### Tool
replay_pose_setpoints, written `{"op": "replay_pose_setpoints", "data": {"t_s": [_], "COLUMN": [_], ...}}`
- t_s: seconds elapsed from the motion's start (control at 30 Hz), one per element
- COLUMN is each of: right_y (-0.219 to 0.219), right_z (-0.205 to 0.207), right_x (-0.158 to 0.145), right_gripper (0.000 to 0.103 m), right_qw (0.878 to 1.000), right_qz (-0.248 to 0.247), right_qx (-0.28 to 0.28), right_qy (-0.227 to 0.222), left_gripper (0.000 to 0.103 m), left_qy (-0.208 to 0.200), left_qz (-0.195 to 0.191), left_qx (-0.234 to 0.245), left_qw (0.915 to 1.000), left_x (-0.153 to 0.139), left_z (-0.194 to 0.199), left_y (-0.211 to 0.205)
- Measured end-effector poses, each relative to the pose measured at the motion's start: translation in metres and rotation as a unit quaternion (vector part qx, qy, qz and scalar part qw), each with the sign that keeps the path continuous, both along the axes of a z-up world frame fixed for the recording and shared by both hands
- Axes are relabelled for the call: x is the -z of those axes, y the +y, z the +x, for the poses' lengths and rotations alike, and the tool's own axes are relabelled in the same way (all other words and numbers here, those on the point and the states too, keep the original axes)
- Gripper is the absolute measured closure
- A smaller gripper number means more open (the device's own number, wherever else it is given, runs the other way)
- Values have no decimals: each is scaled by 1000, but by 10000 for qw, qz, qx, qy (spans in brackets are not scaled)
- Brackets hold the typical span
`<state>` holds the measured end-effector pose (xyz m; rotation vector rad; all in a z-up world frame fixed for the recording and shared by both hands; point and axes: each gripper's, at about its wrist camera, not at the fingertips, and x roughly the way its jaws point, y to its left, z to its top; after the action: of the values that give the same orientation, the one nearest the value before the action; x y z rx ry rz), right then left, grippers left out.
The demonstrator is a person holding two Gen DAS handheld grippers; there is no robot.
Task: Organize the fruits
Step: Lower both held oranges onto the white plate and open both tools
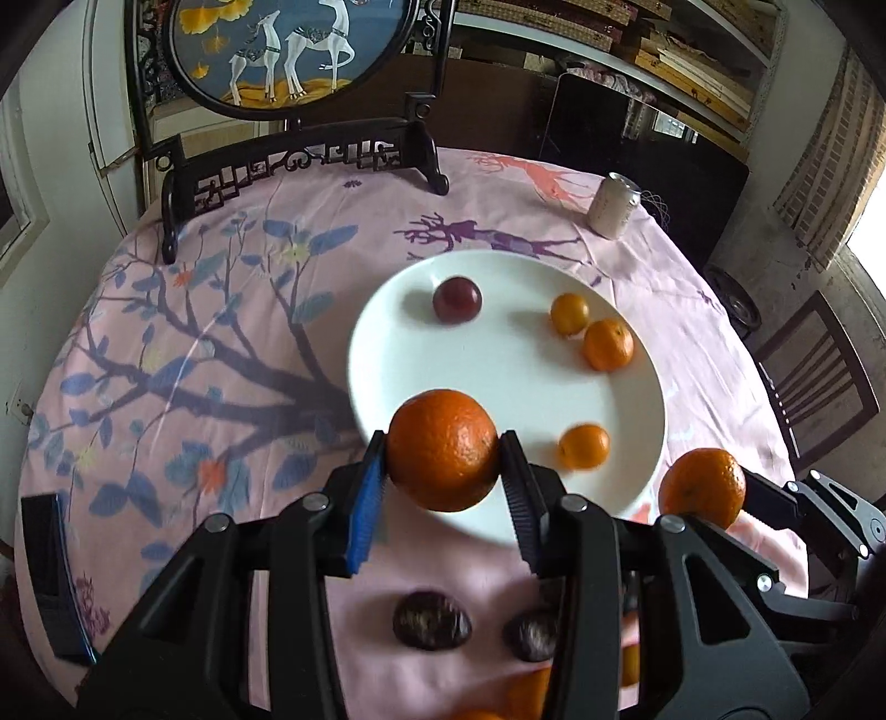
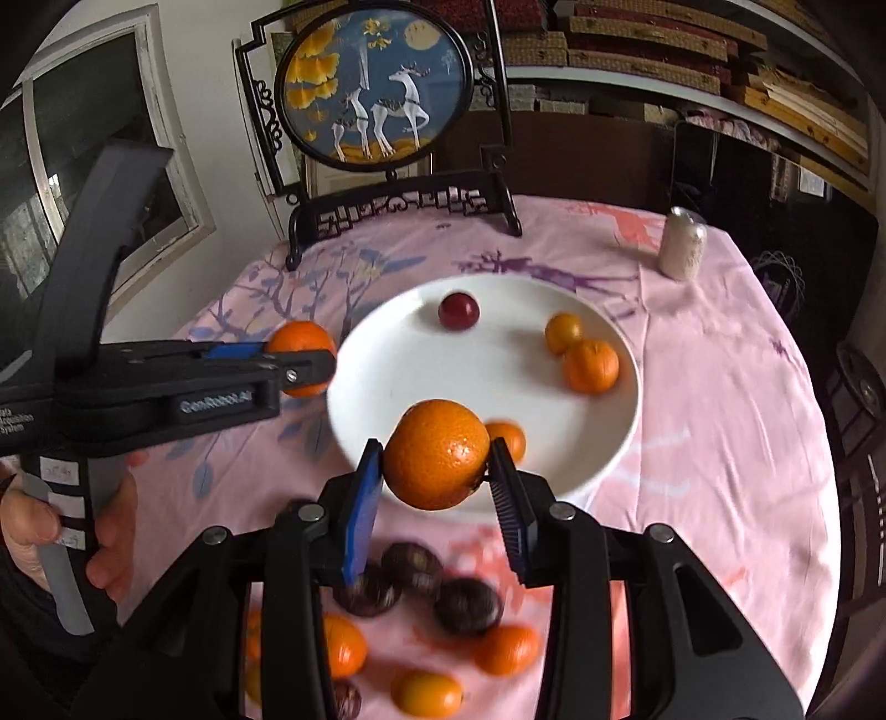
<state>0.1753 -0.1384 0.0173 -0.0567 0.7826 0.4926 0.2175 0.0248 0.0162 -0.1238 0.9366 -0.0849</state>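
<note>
Both hand-held grippers each clamped an orange above the near edge of a white plate. The left hand-held gripper [image 1: 444,451] was closed on a large orange [image 1: 443,450], pinched between its blue-padded finger and its black ribbed finger and held clear of the tabletop [image 1: 183,343], over the plate's [image 1: 498,376] near rim. In the right wrist view this gripper entered from the left, gripped by a bare hand [image 2: 66,531], its orange just beside the plate's left rim.

The right hand-held gripper [image 2: 436,462] was likewise closed on a second orange [image 2: 436,454], also raised over the near rim of the plate; from the left wrist view it appeared at the lower right, just off the plate's right edge.

On the plate lay four fruits: a dark red plum [image 1: 457,299] toward the far side, a small yellow-orange citrus [image 1: 569,314] touching a slightly larger mandarin [image 1: 607,344] at the right, and a small mandarin [image 1: 583,446] near the front rim.

On the pink floral cloth nearer the cameras, below the grippers, lay several dark brown-purple round fruits [image 2: 468,605] and loose mandarins [image 2: 506,649], partly blurred and partly hidden by the gripper frames, so that their number could not be told.

At the far edge of the tabletop stood a round deer-painted screen [image 1: 288,50] in a dark carved stand, and to the right a pale drink can [image 1: 612,206], upright, well apart from the plate.
</note>
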Motion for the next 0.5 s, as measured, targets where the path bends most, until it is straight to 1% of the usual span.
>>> {"op": "replay_pose_setpoints", "data": {"t_s": [0.07, 0.13, 0.27, 0.33, 0.4, 0.5], "right_y": [7, 14, 20, 23, 24, 28], "right_z": [37, 70, 124, 139, 148, 154], "right_x": [-1, 6, 30, 42, 49, 52], "right_gripper": [64, 64, 64, 64, 64, 64], "right_qw": [10000, 10000, 9987, 9975, 9969, 9967], "right_qz": [37, -57, -144, -231, -287, -381], "right_qx": [-42, 21, 74, 113, 155, 150], "right_qy": [-50, 13, 493, 651, 719, 701], "left_gripper": [62, 61, 61, 61, 61, 61], "left_qy": [82, 178, 412, 496, 560, 596], "left_qz": [26, 105, 69, 68, 54, 79], "left_qx": [-57, -145, -167, -182, -212, -240], "left_qw": [9999, 9997, 9990, 9986, 9982, 9979], "left_x": [5, 14, 33, 42, 48, 54], "left_z": [37, 66, 102, 113, 120, 128], "left_y": [-1, -2, -2, -1, 0, 2]}}
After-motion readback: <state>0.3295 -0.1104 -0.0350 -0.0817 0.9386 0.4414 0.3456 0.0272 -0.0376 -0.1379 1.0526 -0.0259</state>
